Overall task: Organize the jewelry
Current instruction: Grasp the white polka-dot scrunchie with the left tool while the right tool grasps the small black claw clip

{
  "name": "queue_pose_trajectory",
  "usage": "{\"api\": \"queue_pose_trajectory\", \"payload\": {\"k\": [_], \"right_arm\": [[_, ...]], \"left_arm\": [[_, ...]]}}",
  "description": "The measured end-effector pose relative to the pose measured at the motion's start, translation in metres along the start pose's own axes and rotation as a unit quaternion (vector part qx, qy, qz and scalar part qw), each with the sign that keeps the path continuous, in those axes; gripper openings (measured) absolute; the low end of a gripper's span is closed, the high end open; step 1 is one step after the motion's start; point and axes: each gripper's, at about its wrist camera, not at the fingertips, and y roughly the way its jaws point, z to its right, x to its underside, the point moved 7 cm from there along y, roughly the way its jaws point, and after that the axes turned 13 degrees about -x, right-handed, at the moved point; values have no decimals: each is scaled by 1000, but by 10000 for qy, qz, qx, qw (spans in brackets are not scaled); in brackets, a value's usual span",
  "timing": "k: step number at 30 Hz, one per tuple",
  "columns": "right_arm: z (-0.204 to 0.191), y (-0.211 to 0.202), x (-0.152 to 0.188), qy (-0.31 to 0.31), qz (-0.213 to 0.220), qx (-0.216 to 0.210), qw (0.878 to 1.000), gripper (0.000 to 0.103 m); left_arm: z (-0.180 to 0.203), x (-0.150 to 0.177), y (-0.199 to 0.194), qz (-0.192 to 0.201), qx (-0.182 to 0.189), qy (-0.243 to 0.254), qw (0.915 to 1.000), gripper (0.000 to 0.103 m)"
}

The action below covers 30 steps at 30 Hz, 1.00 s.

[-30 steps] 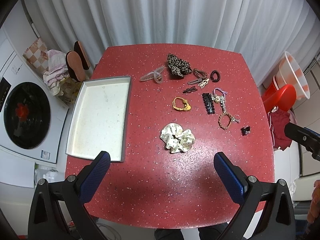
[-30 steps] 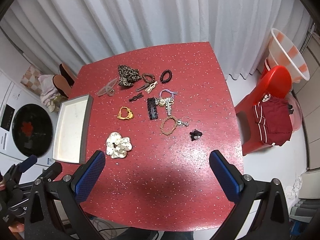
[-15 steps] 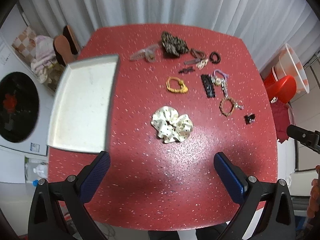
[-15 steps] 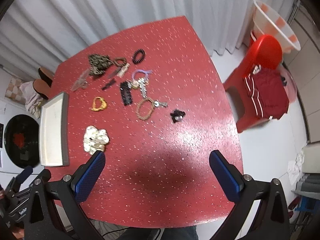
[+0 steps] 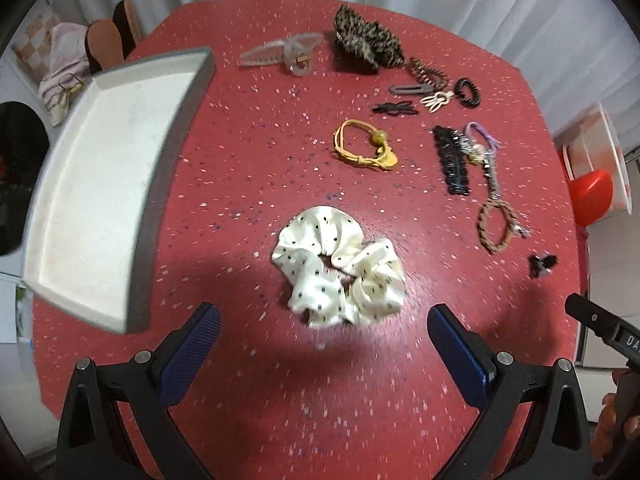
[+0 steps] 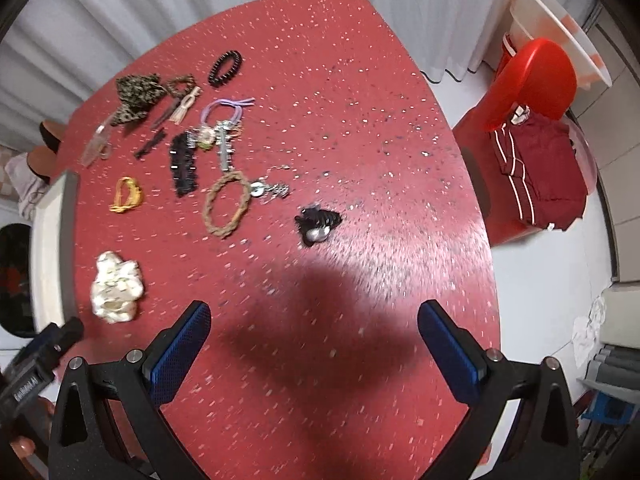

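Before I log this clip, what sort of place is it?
Probably a home laundry or utility corner: a front-loading washing machine beside the red table, a plastic laundry basket behind a red chair with folded clothes, and white curtains.

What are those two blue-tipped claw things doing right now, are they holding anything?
Left gripper: open, holding nothing, above the cream polka-dot fabric scrunchie.
Right gripper: open, holding nothing, over the red speckled table.
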Motion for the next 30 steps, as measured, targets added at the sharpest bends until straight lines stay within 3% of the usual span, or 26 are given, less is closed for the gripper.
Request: {"api": "queue_pose_trajectory", "payload": {"k": [7, 13, 15, 18, 20, 26, 29, 30], "right_arm": [[17, 33, -15, -72, 14, 81, 9999, 95], [19, 52, -28, -211, 21, 130, 9997, 86], [15, 57, -30, -276, 2, 118, 9995, 79], [12, 57, -32, -396, 70, 195, 9990, 74], [12, 56, -33, -400, 113, 227, 9989, 68], [14, 50, -36, -393, 222, 243, 9987, 33], [18, 49, -36, -309, 242, 196, 9990, 28], [18, 48, -35, -292, 234, 178, 9991, 28]], "left_arm": [[14, -13, 41, -8, -70, 77, 9999, 103], [30, -23, 64, -7, -117, 137, 9998, 103], [35, -26, 66, 40, -138, 161, 9998, 103], [44, -32, 67, 173, -300, 275, 9990, 94], [49, -35, 69, 192, -298, 315, 9989, 94], [53, -37, 64, 308, -410, 299, 9982, 71], [57, -41, 61, 376, -365, 298, 9982, 47], [59, -43, 59, 387, -285, 302, 9984, 32]]}}
